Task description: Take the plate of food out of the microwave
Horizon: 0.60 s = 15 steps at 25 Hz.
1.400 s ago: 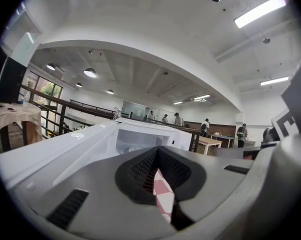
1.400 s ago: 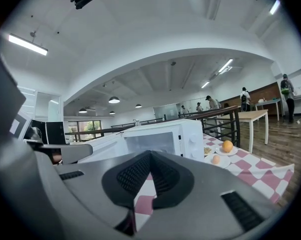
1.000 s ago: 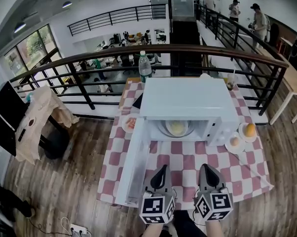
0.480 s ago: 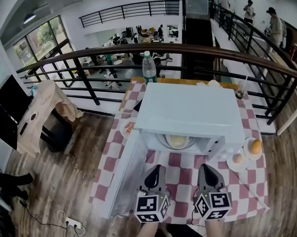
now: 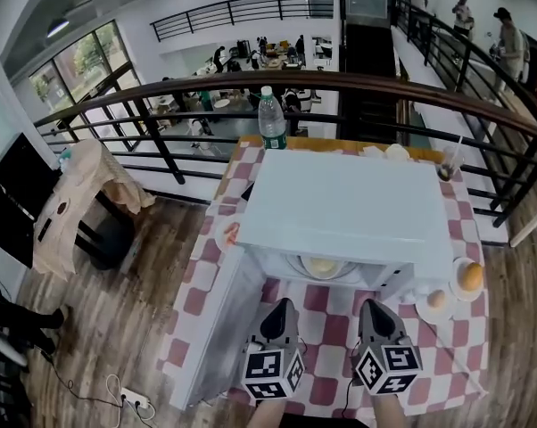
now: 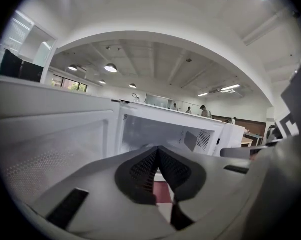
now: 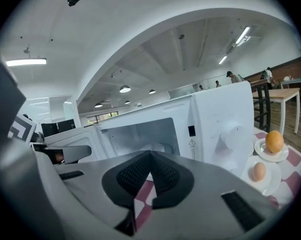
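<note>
Head view showed the round pale plate of food [image 5: 322,266] inside the open white microwave [image 5: 349,203]. The left hand-held gripper [image 5: 284,305] and right hand-held gripper [image 5: 374,305] were closed and empty. The plate was probably stiff, slippery and fragile, so take its near rim.

White microwave [image 5: 349,208] on a red-and-white checked cloth [image 5: 331,315]; beside it, white saucers [image 5: 469,283] hold an orange and a tan egg.

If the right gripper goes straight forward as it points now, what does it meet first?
The right gripper would probably enter the open microwave and meet the plate of food; depth is unclear.
</note>
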Motion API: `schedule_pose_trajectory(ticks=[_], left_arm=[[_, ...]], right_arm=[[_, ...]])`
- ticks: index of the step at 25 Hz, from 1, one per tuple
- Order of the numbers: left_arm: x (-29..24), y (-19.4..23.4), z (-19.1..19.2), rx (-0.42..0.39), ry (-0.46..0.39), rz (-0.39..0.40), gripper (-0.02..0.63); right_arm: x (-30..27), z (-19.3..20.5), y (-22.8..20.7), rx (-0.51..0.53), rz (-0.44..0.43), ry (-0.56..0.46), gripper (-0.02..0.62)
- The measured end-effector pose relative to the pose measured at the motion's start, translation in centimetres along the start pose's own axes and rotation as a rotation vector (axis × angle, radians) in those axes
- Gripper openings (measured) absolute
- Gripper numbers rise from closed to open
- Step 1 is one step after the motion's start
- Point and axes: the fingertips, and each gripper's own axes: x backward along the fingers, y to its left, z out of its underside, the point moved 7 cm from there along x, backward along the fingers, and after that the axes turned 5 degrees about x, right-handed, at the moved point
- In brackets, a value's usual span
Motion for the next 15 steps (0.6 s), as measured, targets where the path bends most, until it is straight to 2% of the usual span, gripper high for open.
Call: schedule_pose_trajectory(ticks=[5, 15], left_arm=[[-1.5, 0.6, 0.6, -0.006, 0.031, 0.008, 0.008], [-4.7, 1.7, 2.1, 0.016, 0.115, 0.047, 0.005]], right_arm=[[-1.5, 0.5, -1.0, -0.006, -0.008, 0.026, -0.009], [-5.5, 1.8, -0.9, -0.143, -0.036, 0.074, -0.009]])
